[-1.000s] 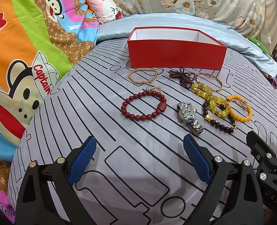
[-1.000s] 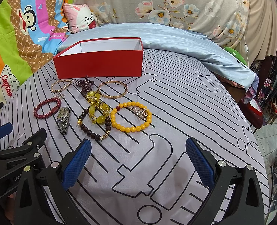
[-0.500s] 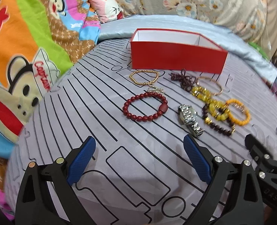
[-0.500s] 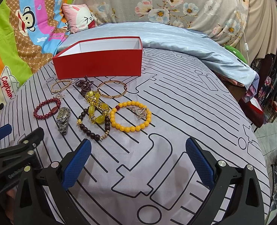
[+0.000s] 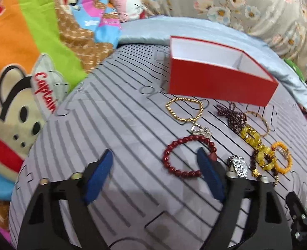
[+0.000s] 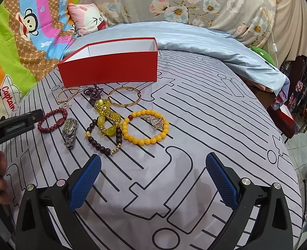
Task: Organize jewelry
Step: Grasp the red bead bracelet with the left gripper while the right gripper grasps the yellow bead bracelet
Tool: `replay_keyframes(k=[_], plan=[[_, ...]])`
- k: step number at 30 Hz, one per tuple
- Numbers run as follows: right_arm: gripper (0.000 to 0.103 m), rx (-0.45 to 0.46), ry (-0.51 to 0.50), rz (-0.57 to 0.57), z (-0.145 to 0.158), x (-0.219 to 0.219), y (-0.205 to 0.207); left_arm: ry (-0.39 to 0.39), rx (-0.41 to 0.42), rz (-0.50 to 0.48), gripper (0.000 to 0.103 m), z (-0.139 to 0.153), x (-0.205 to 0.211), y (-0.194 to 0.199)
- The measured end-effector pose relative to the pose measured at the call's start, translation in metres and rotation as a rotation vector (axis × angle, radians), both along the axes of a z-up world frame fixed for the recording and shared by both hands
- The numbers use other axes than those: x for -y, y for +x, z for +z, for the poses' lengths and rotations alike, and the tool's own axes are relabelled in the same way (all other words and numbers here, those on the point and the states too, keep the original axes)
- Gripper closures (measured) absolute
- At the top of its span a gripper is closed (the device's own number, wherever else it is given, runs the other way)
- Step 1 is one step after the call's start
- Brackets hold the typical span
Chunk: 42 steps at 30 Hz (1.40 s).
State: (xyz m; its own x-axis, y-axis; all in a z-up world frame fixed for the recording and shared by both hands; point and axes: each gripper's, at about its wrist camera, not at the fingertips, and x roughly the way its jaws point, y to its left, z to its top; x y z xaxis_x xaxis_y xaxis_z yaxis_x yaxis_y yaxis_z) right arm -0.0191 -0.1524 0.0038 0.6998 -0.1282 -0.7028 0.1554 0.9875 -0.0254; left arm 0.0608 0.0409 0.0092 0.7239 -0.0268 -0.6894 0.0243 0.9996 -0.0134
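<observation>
The left gripper [image 5: 155, 173] hangs low over the grey line-patterned bedspread [image 6: 195, 108], its blue-padded jaws apart and just now narrowing, with nothing pressed between them; its right pad overlaps the near side of the dark red bead bracelet [image 5: 186, 156] in the wrist view, though I cannot tell whether it touches the beads. The right gripper [image 6: 153, 179] stands released too, jaws wide over bare cloth, nearer the camera than the jewelry.

The jewelry lies in a loose cluster in front of the red box [image 6: 109, 62], which is open-topped with a white inside and sits at the far end of the bedspread. Nearest the box are a thin gold chain bracelet [image 6: 67, 94], a dark garnet-coloured beaded knot [image 6: 93, 92] and a plain gold bangle [image 6: 124, 99]. A chunky string of translucent yellow stones [image 6: 106, 116] runs down from the knot and crosses a bracelet of dark brown beads [image 6: 103, 143]. Just right of it lies an opaque yellow bead bracelet [image 6: 145, 127] with a small silver charm [image 6: 157, 123] resting on it. A silver metal watch [image 6: 70, 131] lies between the red bracelet and the brown beads.
</observation>
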Motion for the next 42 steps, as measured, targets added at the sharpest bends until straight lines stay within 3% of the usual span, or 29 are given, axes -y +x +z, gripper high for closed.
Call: replay_keyframes(k=[3,5,8,10,12,15,19,25,32,35,37,42], plan=[[0.007,-0.004,0.014,0.002,-0.001,0.002,0.001,-0.012,-0.069,-0.019,0.044,-0.014,0.004,0.012],[0.007,-0.008,0.027,0.003,-0.001,0.004,0.002,-0.022,-0.074,-0.023,0.048,-0.015,0.005,0.013],[0.008,-0.015,0.037,0.006,-0.002,0.008,0.002,-0.039,-0.075,-0.031,0.061,-0.015,0.003,0.016],[0.01,-0.02,0.023,0.006,0.0,0.01,0.005,-0.063,-0.071,-0.048,0.081,-0.016,0.002,0.014],[0.012,-0.02,0.033,0.004,0.002,0.014,0.008,-0.084,-0.07,-0.065,0.094,-0.016,0.003,0.015],[0.02,-0.026,0.081,0.001,0.007,0.023,0.016,-0.134,-0.057,-0.081,0.095,-0.014,0.004,0.015],[0.034,-0.037,0.13,0.028,0.01,0.023,0.03,-0.145,-0.05,-0.081,0.095,-0.013,0.006,0.013],[0.05,-0.048,0.116,0.103,0.009,0.0,0.047,-0.162,-0.07,-0.08,0.095,-0.016,0.006,0.013],[0.053,-0.051,0.144,0.176,0.012,-0.023,0.056,-0.147,-0.077,-0.079,0.095,-0.017,0.007,0.013],[0.053,-0.041,0.107,0.203,0.014,-0.037,0.053,-0.155,-0.078,-0.08,0.095,-0.017,0.007,0.012],[0.053,-0.038,0.079,0.192,0.012,-0.038,0.052,-0.156,-0.08,-0.08,0.095,-0.017,0.006,0.012],[0.053,-0.065,0.122,0.15,0.006,-0.018,0.063,-0.153,-0.081,-0.08,0.095,-0.016,0.006,0.012]])
